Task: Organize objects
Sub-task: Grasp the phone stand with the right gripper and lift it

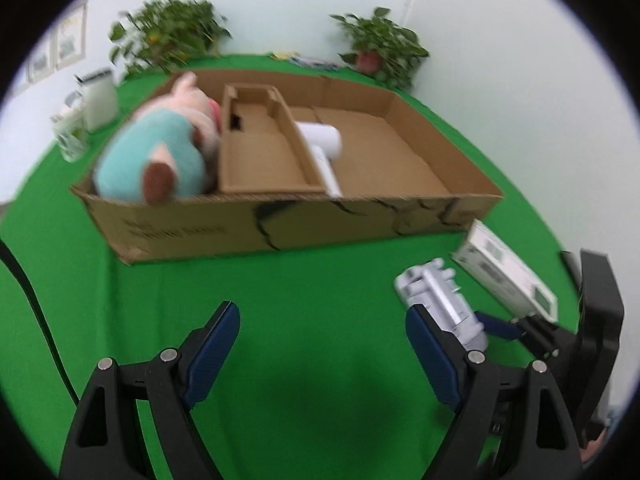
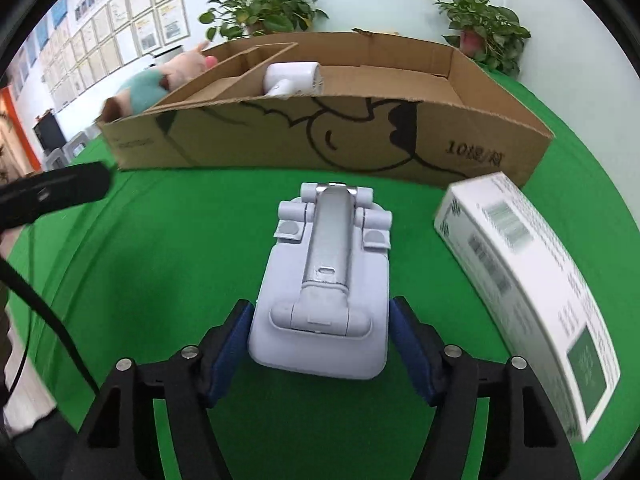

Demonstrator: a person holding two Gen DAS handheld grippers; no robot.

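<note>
A pale folded phone stand (image 2: 324, 280) lies on the green cloth, and my right gripper (image 2: 322, 306) is shut on its near end, one blue pad against each side. The same stand (image 1: 440, 296) shows at the right of the left wrist view. My left gripper (image 1: 322, 310) hangs open above bare green cloth with nothing between its fingers. Behind stands a long cardboard box (image 2: 360, 136) with an inner divider. It holds a plush pig toy (image 1: 160, 148) at its left end and a white hair-dryer-like device (image 1: 324, 140) in the middle.
A white printed carton (image 2: 520, 272) lies on the cloth just right of the stand, close to the right finger. Two potted plants (image 2: 264, 12) stand at the back. White containers (image 1: 96, 96) sit far left of the box. A black cable (image 1: 36, 312) runs along the left.
</note>
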